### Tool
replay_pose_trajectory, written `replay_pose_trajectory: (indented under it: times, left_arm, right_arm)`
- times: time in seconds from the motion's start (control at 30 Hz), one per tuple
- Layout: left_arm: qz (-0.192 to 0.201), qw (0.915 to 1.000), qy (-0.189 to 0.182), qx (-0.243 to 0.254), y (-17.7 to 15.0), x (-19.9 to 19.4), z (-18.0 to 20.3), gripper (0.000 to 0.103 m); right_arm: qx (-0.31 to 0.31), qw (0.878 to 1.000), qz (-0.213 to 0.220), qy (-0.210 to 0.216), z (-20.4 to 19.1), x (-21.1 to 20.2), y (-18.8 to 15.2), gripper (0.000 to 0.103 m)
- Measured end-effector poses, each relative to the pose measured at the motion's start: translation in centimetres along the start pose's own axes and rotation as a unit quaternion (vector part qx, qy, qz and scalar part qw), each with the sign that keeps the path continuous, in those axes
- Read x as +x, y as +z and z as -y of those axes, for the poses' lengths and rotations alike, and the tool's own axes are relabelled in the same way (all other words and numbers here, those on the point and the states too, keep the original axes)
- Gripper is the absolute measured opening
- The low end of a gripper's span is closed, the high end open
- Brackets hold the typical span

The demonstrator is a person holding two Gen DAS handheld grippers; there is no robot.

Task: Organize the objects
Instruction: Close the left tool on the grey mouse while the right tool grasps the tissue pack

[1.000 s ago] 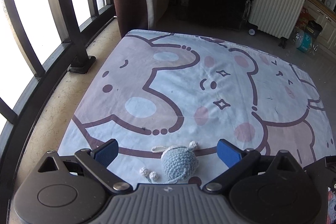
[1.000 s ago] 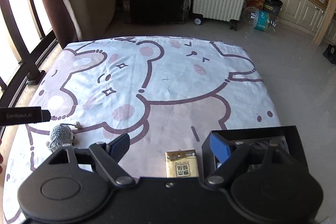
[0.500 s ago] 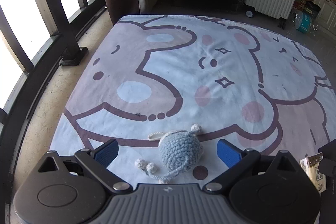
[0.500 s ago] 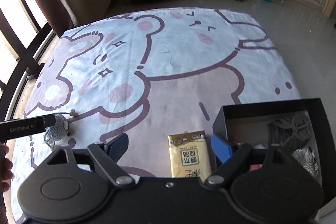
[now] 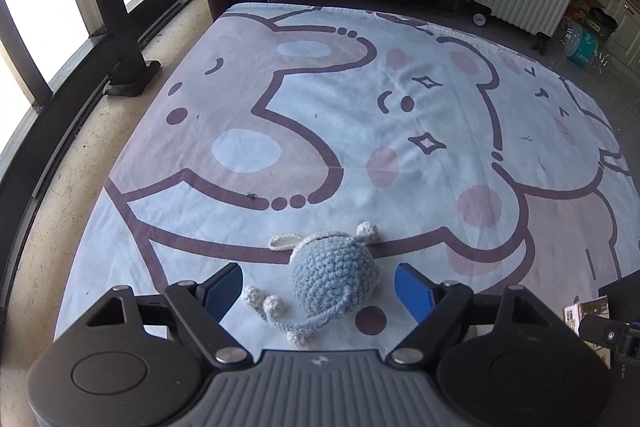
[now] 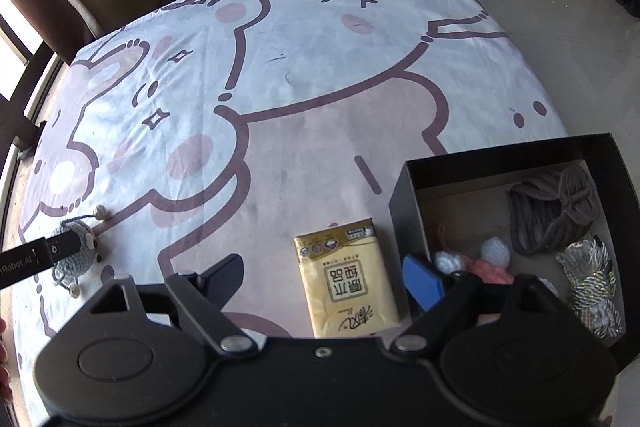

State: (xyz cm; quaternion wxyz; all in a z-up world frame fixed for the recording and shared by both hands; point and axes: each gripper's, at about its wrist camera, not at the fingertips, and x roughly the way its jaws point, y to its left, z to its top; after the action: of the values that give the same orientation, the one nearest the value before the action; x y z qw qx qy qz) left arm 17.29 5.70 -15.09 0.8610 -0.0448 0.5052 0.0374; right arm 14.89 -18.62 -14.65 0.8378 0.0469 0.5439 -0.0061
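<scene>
Two hand-held grippers hang over a white cloth printed with pink cartoon bears (image 5: 360,131); the left gripper (image 5: 318,285) has its blue-padded jaws either side of a small blue crocheted toy with cream knobs and a yarn tail (image 5: 333,277), and those jaws have just been closing, yet a gap shows on both sides and neither pad touches the wool; the toy lies on the cloth at about six o'clock in the left wrist view; the right gripper (image 6: 322,277) is spread wide and its jaws have just been opening a little, with a yellow packet of tissues printed with dark characters (image 6: 347,279) lying flat on the cloth between them, untouched; just beside the packet at three o'clock stands an open black cardboard box (image 6: 408,187) holding a dark grey yarn bundle (image 6: 554,213), pink and white crocheted pieces (image 6: 486,259) and a striped silvery tassel (image 6: 592,283).
</scene>
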Motion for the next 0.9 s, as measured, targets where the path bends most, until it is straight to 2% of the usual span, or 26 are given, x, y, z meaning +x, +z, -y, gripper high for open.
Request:
replay_pose_trajectory:
  times: [0.13,0.3,0.53,0.6,0.9]
  left_arm:
    - [-0.012,0.9999,0.003,0.000,-0.1,0.3,0.0,0.073]
    - [-0.018,0.9998,0.001,-0.006,-0.1,0.5,-0.2,0.068]
    - [-0.020,0.9998,-0.002,-0.006,-0.1,0.6,-0.3,0.064]
    - [-0.018,0.9998,-0.005,-0.005,-0.1,0.5,-0.3,0.061]
    - [-0.023,0.9996,-0.016,-0.010,-0.1,0.5,0.1,0.049]
  right_arm:
    - [-0.027,0.999,-0.011,-0.023,-1.1,0.5,0.0,0.088]
    - [-0.069,0.996,-0.018,-0.054,-2.5,1.5,-0.2,0.088]
    - [-0.094,0.993,-0.035,-0.056,-3.1,3.1,-0.9,0.090]
    - [-0.103,0.993,-0.037,-0.045,-3.3,3.1,-1.0,0.093]
    - [-0.148,0.987,-0.042,0.055,-5.1,1.9,-2.1,0.093]
